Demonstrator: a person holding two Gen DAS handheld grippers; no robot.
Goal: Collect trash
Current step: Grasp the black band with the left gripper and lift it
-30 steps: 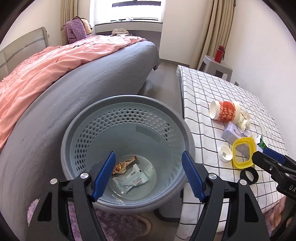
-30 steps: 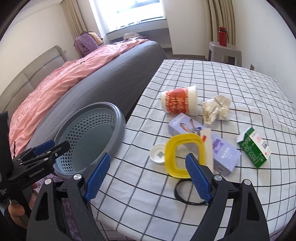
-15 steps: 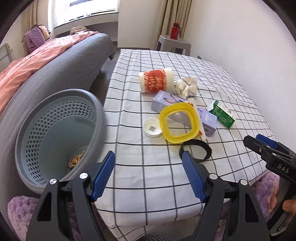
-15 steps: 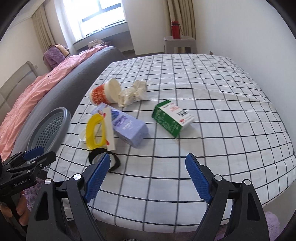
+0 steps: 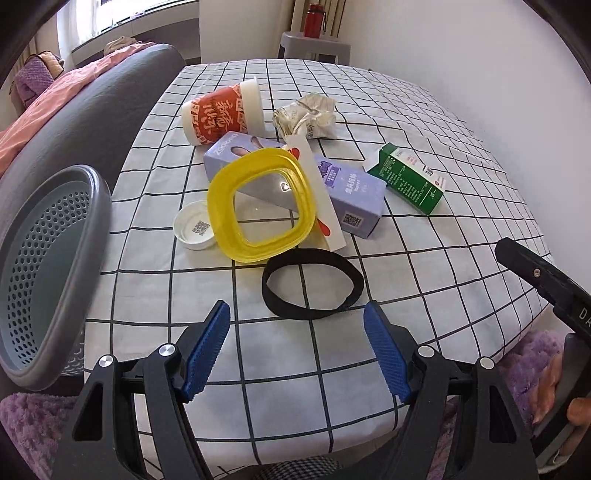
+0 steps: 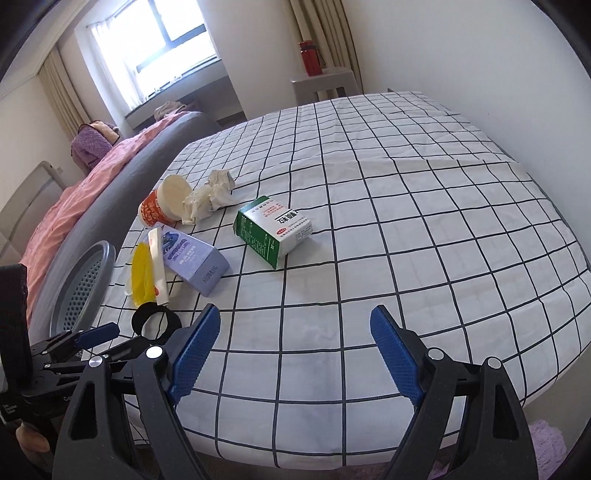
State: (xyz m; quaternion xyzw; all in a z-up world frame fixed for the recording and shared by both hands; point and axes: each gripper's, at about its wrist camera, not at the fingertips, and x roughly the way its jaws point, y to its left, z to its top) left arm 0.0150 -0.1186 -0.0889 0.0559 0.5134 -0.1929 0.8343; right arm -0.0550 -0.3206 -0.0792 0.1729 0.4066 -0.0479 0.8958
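Trash lies on the checked tablecloth (image 5: pixel 424 110): a black band ring (image 5: pixel 312 283), a yellow square lid frame (image 5: pixel 260 205), a white round cap (image 5: pixel 194 230), a purple carton (image 5: pixel 332 184), a green carton (image 5: pixel 406 177), a red-and-white cup (image 5: pixel 221 114) on its side and crumpled paper (image 5: pixel 306 114). My left gripper (image 5: pixel 297 350) is open and empty, just short of the black ring. My right gripper (image 6: pixel 295 354) is open and empty over the table's near edge, with the green carton (image 6: pixel 275 230) ahead. The grey perforated bin (image 5: pixel 44 266) stands left of the table.
A bed with a grey side and pink cover (image 5: pixel 55 103) runs behind the bin. A stool with a red bottle (image 5: pixel 314 18) stands beyond the table, by the white wall on the right. A purple rug (image 5: pixel 22 435) lies below the table edge.
My left gripper has swung from over the bin to face the table and closed in on the black ring. My right gripper has turned right, away from the trash pile, toward the green carton.
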